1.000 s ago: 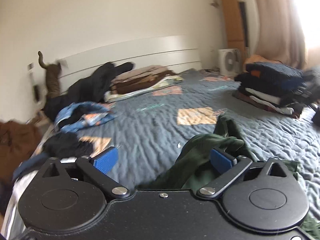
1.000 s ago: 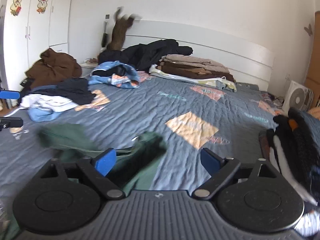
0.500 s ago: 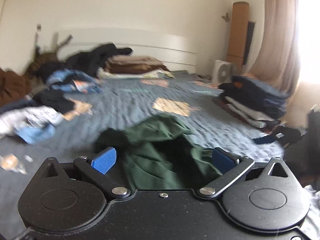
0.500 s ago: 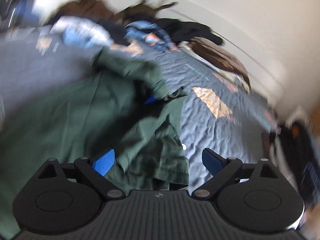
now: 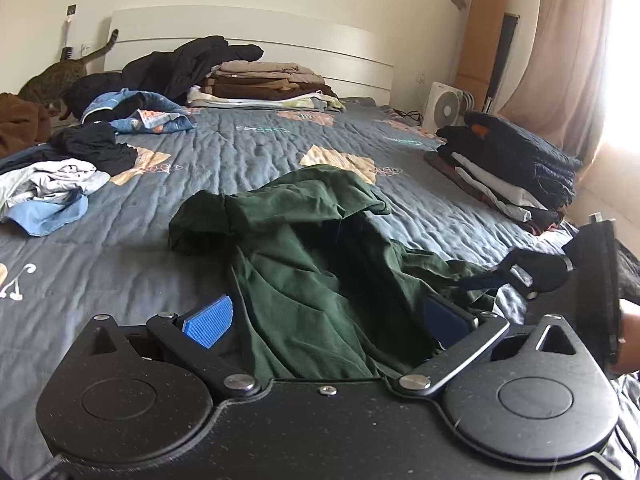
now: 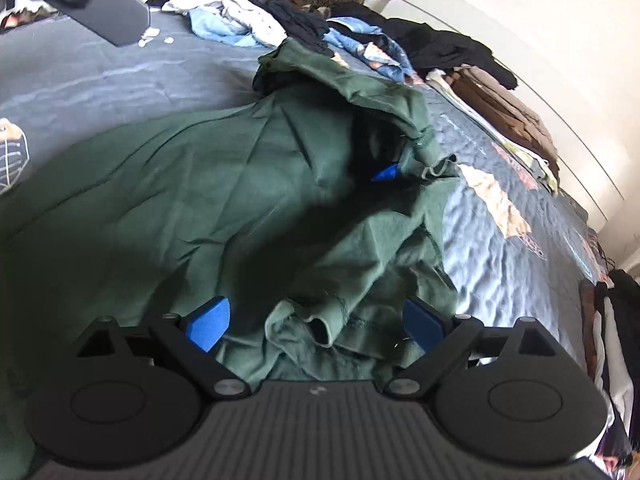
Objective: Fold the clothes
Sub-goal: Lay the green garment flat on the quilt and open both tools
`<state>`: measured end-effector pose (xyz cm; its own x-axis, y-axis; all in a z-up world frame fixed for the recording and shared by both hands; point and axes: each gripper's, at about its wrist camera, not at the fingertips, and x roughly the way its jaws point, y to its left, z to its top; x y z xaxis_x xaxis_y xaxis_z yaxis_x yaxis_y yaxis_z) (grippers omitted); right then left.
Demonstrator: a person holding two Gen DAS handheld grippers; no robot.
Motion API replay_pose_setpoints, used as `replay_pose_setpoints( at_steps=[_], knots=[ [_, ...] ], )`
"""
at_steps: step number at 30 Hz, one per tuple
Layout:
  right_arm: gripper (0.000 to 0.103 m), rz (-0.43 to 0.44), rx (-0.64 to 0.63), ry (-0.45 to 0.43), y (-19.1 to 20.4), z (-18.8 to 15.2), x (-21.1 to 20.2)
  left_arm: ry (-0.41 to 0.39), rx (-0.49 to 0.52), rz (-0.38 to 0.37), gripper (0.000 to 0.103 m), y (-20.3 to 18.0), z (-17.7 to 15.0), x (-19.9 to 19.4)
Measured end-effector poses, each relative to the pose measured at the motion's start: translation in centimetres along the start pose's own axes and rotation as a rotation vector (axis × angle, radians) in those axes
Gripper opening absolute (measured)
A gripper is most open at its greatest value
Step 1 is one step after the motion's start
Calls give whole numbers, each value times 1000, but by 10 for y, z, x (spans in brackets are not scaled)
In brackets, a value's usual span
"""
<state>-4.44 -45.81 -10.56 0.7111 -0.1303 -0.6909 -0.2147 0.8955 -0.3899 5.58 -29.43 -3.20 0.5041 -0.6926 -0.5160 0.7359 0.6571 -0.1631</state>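
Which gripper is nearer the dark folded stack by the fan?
Right. The right gripper is over the shirt on the side toward the stack; the left gripper is over the shirt, farther off.

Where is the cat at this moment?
In the left wrist view the cat stands at far left by the headboard, behind the brown garment; in the right wrist view it is at top centre.

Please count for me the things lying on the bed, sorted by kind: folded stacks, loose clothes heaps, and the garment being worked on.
Folded stacks: 2 (brown stack, dark stack)
Loose heaps: 3 (black heap, blue heap, white and blue heap)
Garment being worked on: 1 (green garment)
Total: 6
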Motion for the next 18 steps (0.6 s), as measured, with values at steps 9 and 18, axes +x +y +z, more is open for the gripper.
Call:
replay_pose_setpoints(
  at_steps=[9,18],
  knots=[
    [15,40,157,20,-31,-1,6,-1,-6,9,103,2,-1,-4],
    [11,-285,340,-63,-128,-4,-45,-4,6,5,103,-2,-2,-4]
  ],
)
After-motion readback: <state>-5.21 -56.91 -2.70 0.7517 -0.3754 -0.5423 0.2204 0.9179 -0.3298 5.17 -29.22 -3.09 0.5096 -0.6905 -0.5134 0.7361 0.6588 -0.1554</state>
